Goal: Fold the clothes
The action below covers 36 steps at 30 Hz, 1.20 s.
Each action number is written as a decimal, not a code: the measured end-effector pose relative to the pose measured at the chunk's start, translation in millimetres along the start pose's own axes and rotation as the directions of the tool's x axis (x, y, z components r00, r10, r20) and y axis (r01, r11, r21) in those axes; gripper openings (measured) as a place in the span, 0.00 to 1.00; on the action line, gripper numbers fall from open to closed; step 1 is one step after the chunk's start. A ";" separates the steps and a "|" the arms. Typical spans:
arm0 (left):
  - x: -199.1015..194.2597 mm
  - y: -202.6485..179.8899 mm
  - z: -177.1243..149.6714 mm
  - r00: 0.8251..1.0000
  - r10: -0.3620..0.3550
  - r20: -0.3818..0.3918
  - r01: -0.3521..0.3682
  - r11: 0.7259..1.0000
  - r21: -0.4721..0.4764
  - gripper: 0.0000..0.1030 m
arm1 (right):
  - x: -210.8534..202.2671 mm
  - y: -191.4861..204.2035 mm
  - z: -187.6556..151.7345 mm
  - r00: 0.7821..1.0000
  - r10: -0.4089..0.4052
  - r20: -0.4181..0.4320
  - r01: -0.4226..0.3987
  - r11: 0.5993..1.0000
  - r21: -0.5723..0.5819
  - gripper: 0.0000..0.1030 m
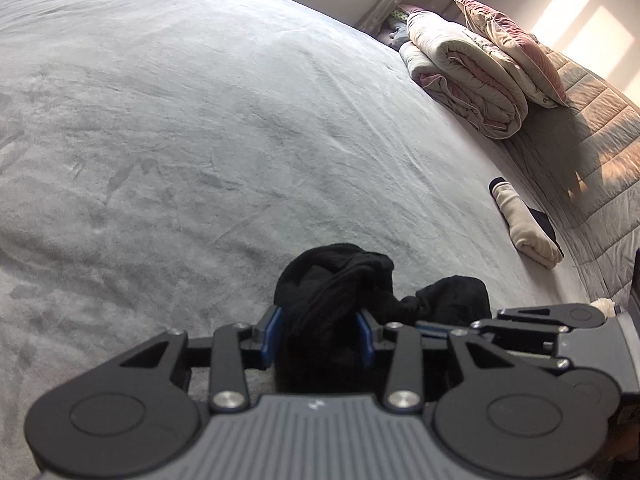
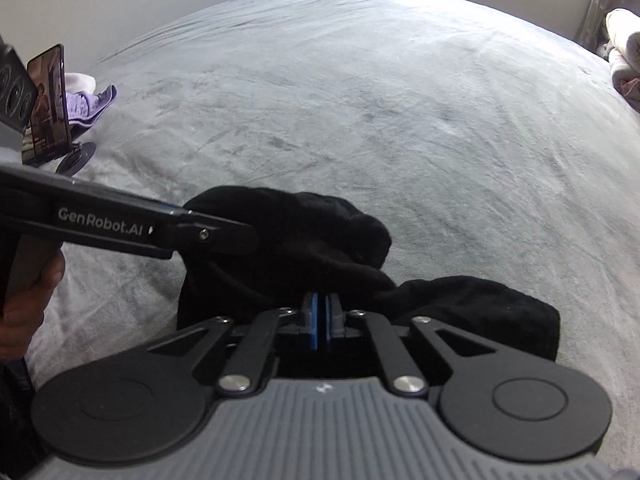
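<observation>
We hold the left hand-held gripper (image 1: 319,334) low over the bed (image 1: 168,128), its blue pads clamped on the bunched black garment (image 1: 336,280), while the right hand-held gripper (image 2: 321,322) pinches that cloth's near edge, pads pressed together. Open grey bedding stretches ahead. Only our left view shows the rolled white sock (image 1: 524,220) and folded quilt (image 1: 464,80); only the right shows the phone (image 2: 50,100).

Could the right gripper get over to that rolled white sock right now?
Probably not yet. The right gripper is shut on the black garment, which the left gripper also clamps. The rolled white sock lies apart on open gray bedspread; nothing blocks it.
</observation>
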<state>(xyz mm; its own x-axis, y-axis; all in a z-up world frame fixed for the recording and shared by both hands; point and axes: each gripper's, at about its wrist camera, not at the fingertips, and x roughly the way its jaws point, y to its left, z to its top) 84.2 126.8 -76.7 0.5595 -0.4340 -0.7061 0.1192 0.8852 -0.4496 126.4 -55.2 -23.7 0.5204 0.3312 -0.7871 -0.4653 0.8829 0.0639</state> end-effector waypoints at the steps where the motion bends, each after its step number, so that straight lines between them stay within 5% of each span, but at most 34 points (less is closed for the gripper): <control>1: 0.9 1.5 -1.1 1.000 -0.003 -0.006 0.003 1.000 0.000 0.39 | -4.7 -4.5 -0.2 1.000 -0.013 0.012 0.012 1.000 0.012 0.04; 9: 6.7 -1.0 -8.2 0.998 -0.040 -0.041 0.041 0.999 0.020 0.44 | -41.0 -44.5 -3.2 0.991 -0.120 0.063 0.113 0.989 0.100 0.04; 18: 13.7 -5.7 -11.6 0.997 -0.049 -0.063 0.051 0.998 0.031 0.45 | -56.7 -78.1 -25.0 0.977 -0.210 0.026 0.200 0.957 0.212 0.00; 21: 12.9 -3.7 -10.4 0.997 -0.051 -0.054 0.052 0.998 0.019 0.44 | -57.2 -73.9 -27.1 0.983 -0.180 0.029 0.169 0.959 0.226 0.02; 24: 11.3 -2.0 -9.8 0.997 -0.062 -0.038 0.062 0.998 0.009 0.40 | -53.6 -62.8 -23.7 0.988 -0.150 0.033 0.139 0.965 0.222 0.16; 26: 10.8 -4.1 -10.8 0.997 -0.071 -0.031 0.071 0.997 0.019 0.20 | -49.7 -57.4 -19.9 0.994 -0.101 0.035 0.090 0.968 0.234 0.23; 28: 8.7 -7.5 -11.8 0.995 -0.100 -0.026 0.101 0.994 0.036 0.17 | -45.5 -51.8 -14.5 0.998 -0.043 0.043 0.031 0.967 0.253 0.31; 36: 5.3 -34.8 -21.9 0.962 -0.262 -0.076 0.272 0.946 0.176 0.16 | -19.6 -35.6 5.4 0.981 0.189 0.042 -0.192 0.919 0.345 0.32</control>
<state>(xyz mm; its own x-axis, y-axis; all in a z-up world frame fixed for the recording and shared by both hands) 65.1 90.0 -76.8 0.4448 -0.6624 -0.6028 0.4092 0.7490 -0.5211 136.6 -91.4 -7.2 0.4528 0.5056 -0.7344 -0.2800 0.8627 0.4212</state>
